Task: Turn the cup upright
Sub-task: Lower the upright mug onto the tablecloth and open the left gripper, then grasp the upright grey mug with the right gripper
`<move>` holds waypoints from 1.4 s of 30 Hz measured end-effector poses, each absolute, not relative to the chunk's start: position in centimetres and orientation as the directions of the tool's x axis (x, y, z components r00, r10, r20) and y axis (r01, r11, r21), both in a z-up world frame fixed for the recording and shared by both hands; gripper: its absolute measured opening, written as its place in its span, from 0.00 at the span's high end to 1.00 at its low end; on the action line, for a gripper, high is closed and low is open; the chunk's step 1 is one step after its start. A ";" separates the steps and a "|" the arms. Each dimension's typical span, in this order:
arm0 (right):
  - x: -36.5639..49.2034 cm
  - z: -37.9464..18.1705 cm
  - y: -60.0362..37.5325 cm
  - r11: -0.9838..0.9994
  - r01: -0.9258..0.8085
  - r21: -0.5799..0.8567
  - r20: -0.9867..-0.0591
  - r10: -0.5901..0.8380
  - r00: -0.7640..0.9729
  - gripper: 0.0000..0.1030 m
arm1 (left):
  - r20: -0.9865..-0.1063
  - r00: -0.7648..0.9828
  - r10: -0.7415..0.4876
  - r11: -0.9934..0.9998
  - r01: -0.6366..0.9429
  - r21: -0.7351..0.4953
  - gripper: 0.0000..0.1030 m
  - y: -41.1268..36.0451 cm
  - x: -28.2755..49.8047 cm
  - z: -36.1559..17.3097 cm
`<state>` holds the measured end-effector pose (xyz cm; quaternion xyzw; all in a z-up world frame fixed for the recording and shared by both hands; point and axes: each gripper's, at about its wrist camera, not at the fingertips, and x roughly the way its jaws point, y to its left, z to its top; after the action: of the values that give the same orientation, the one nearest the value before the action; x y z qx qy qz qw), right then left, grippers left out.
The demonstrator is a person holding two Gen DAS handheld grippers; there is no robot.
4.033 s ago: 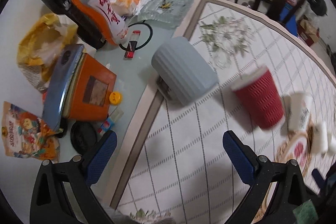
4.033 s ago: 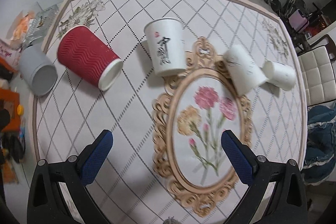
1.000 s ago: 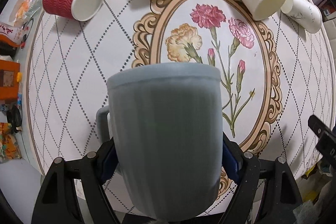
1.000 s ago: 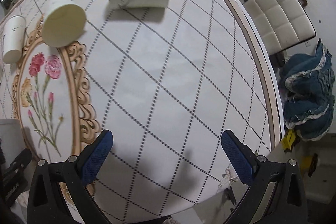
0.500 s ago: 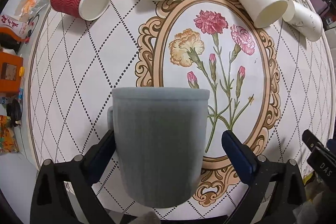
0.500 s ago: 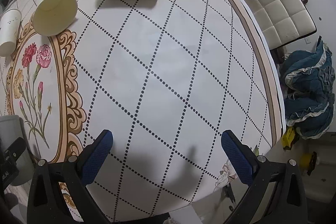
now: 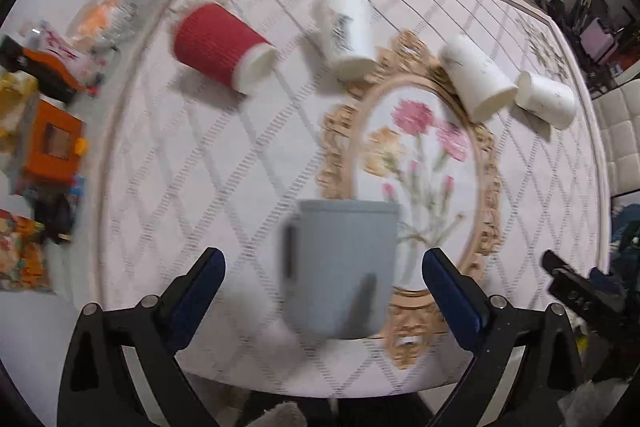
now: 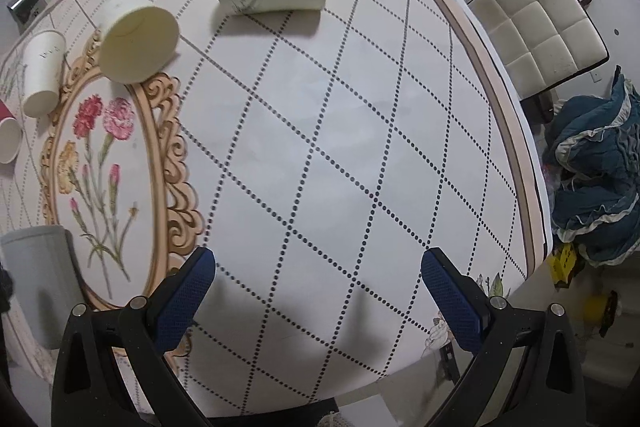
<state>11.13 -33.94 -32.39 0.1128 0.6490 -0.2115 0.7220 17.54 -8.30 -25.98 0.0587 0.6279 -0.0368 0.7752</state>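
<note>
The left gripper point(image 7: 322, 277) is spread wide, its 2 blue pads clear of the grey mug point(image 7: 340, 267), which stands upright between them on the tablecloth point(image 7: 200, 187), handle to the left, at the near edge of the gold flower frame point(image 7: 486, 187). The right gripper point(image 8: 318, 283) is likewise wide open over bare cloth, holding nothing; the mug shows at its far left. Farther off, 4 paper cups lie on their sides: a red cup point(image 7: 222, 47), then 3 white cups point(image 7: 350, 35) point(image 7: 476, 81) point(image 7: 546, 99). The left-wrist view is blurred.
</note>
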 end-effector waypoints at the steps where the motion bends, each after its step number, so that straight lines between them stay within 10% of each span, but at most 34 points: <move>1: 11.2 -32.1 -33.6 0.887 0.449 -0.106 -0.985 -0.154 0.073 0.00 | -0.972 0.229 0.043 0.989 0.126 0.074 0.02 -7.2 17.1 -25.4; 26: 16.3 -31.2 -13.8 0.984 0.175 0.028 -0.998 0.017 0.063 0.00 | -0.968 0.183 0.172 0.985 -0.066 0.162 0.00 8.5 16.3 -30.9; 42: 18.7 -35.2 -12.8 0.952 0.263 0.156 -0.983 0.176 -0.053 0.20 | -0.986 0.115 0.120 0.993 -0.015 0.119 0.00 9.1 17.2 -33.1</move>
<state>18.66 -12.84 -35.17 0.1513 0.7250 -0.0323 0.6711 17.22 9.07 -33.06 0.0396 0.6635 0.0451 0.7457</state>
